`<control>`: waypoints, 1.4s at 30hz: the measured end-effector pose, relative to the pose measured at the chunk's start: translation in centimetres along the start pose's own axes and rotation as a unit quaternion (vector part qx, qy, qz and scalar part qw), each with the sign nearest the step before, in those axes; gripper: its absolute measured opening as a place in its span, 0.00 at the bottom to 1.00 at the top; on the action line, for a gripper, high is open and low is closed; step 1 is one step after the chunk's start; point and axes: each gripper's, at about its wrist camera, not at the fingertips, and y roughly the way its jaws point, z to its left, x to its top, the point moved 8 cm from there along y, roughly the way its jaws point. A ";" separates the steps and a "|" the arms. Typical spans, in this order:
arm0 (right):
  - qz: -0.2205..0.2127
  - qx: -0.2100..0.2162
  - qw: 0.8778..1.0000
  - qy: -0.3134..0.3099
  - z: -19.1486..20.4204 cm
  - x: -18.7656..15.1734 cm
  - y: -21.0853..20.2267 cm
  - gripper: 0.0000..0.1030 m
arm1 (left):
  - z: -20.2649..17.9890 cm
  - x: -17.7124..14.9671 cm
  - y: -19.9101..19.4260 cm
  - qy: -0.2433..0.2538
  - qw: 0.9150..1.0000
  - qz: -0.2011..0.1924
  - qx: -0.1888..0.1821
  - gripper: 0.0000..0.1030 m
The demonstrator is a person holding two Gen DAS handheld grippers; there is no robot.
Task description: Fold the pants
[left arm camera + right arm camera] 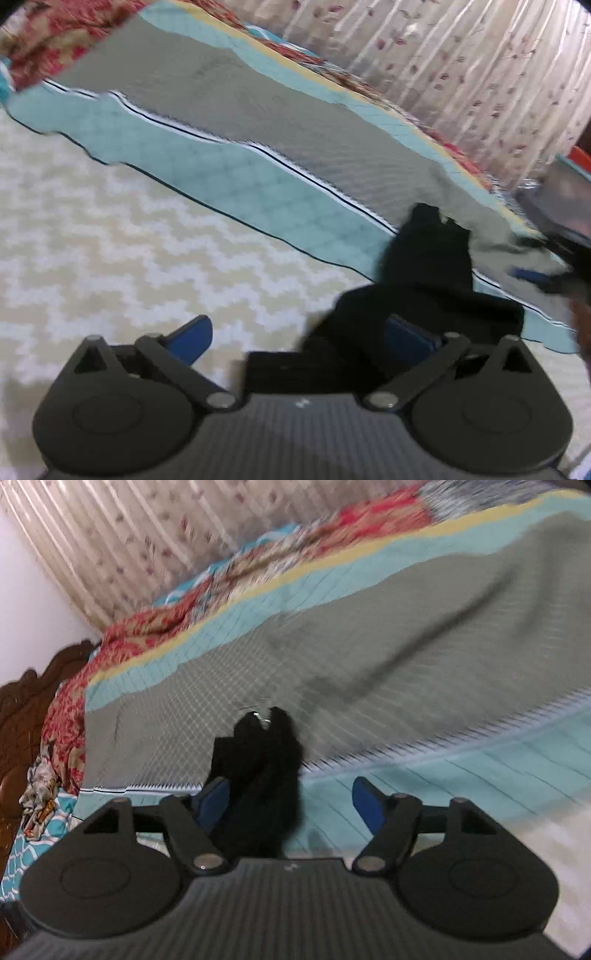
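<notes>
The pants (424,280) are black and bunched up. In the left wrist view they drape over the right blue finger (410,338) of my left gripper (299,338), whose jaws stand wide apart. In the right wrist view the pants (262,775) hang against the left blue finger (212,799) of my right gripper (291,805), also wide apart. A small metal fastener (258,716) shows at the top of the cloth. The right gripper (546,273) appears blurred at the right edge of the left wrist view. Both views are motion blurred.
A bed with a grey, teal and cream patterned bedspread (258,122) lies below. A red floral blanket (122,642) is heaped along its far side. A floral curtain (461,66) hangs behind. A carved wooden headboard (22,709) stands at the left.
</notes>
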 end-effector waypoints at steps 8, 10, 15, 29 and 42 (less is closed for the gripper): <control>0.036 -0.041 0.997 -0.050 2.9 -1.3 7.5 0.09 | -0.5 -1.5 1.5 0.065 0.995 -0.014 0.070 0.44; 0.025 -0.060 0.995 -0.072 3.7 -1.6 6.0 0.07 | -0.5 -0.4 0.0 0.064 0.993 -0.026 0.091 0.44; -0.088 -0.047 0.995 -0.020 0.7 3.6 -7.4 0.07 | -2.7 2.7 -10.1 0.075 0.983 -0.144 0.088 0.43; -0.159 -0.200 0.925 0.281 -27.6 -8.4 -39.9 0.07 | -6.2 -8.2 -23.9 0.097 0.978 -0.140 0.119 0.44; -0.203 -0.157 0.911 0.322 -25.7 -11.6 -44.4 0.07 | -5.6 -11.9 -29.3 0.042 0.983 -0.128 0.127 0.44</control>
